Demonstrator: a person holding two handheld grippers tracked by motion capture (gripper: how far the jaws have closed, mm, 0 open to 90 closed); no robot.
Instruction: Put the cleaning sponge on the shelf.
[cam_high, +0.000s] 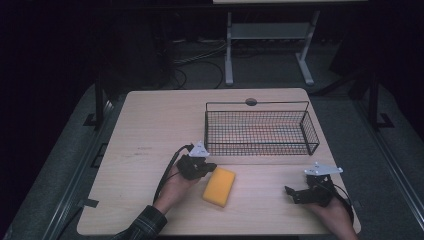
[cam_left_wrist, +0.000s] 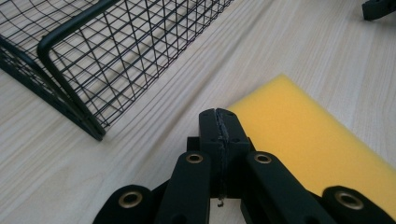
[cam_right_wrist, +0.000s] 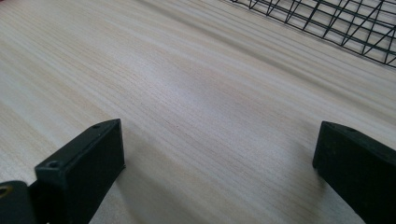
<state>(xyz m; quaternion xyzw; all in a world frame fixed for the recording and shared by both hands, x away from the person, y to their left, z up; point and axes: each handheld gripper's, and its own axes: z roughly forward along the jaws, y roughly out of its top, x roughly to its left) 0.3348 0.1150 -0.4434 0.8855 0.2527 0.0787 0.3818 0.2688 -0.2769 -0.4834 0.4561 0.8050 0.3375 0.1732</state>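
Observation:
A yellow sponge (cam_high: 219, 186) lies flat on the wooden table (cam_high: 150, 130), towards the front and near the middle. My left gripper (cam_high: 211, 166) sits at the sponge's upper left corner, jaws shut together with nothing between them. In the left gripper view the shut tips (cam_left_wrist: 219, 126) rest right at the edge of the sponge (cam_left_wrist: 308, 140). My right gripper (cam_high: 292, 194) is low over the table to the sponge's right, a clear gap away. Its jaws stand wide open (cam_right_wrist: 219, 144) over bare wood.
A black wire basket (cam_high: 260, 132) stands behind both grippers, right of centre, with nothing in it. Its near corner (cam_left_wrist: 70, 91) is close to the left gripper, and its mesh (cam_right_wrist: 327, 18) lies beyond the right one. Bare tabletop spreads to the left.

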